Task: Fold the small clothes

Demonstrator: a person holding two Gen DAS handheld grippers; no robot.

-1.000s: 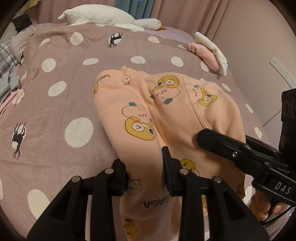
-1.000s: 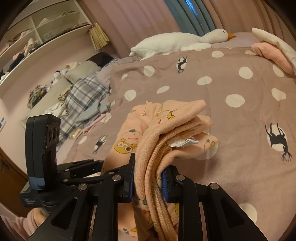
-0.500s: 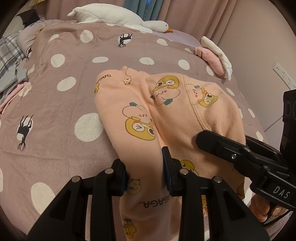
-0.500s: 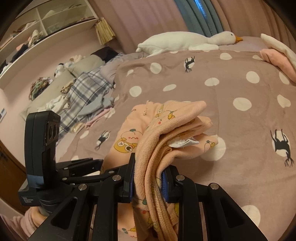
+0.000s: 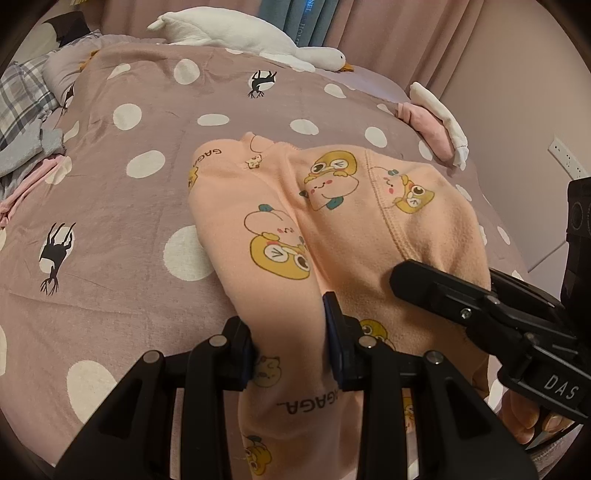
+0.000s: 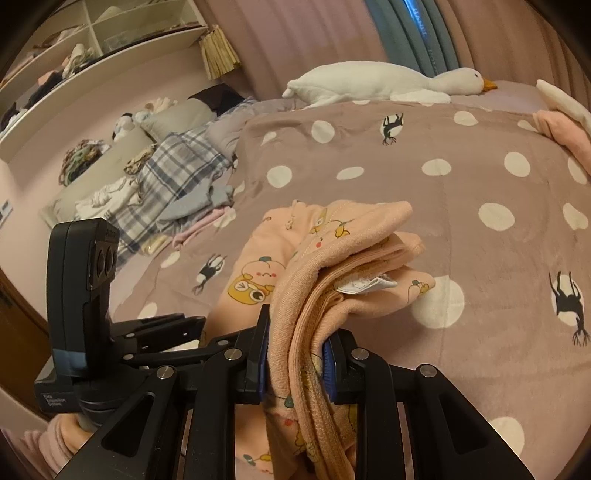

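1. I am looking at a bed with a purple blanket [image 5: 110,206] that is showing white dots and little black animals.
2. A small peach garment [image 5: 332,229] with yellow cartoon faces is lying folded over on the blanket, and its near end is coming up off the bed into my two grippers.
3. My left gripper [image 5: 290,336] is squeezing a bunched part of the garment between its two pads, with the jaws standing narrow around the cloth.
4. My right gripper [image 6: 295,354] is pinching a thick stack of folded edges of the same garment [image 6: 332,266], jaws narrow too.
5. In the right wrist view, a white tag [image 6: 365,285] is poking out between the folded layers just above the gripper.
6. In the left wrist view, the right gripper is reaching in from the right side and is sitting against the garment, and some of the person's fingers [image 5: 532,424] are showing under it.
7. A long white goose toy [image 5: 240,33] is lying at the far end of the bed.
8. A pink and white folded cloth [image 5: 436,125] is sitting near the far right edge of the bed.
9. A pile of plaid and grey clothes [image 6: 173,184] is lying at the left side of the bed.
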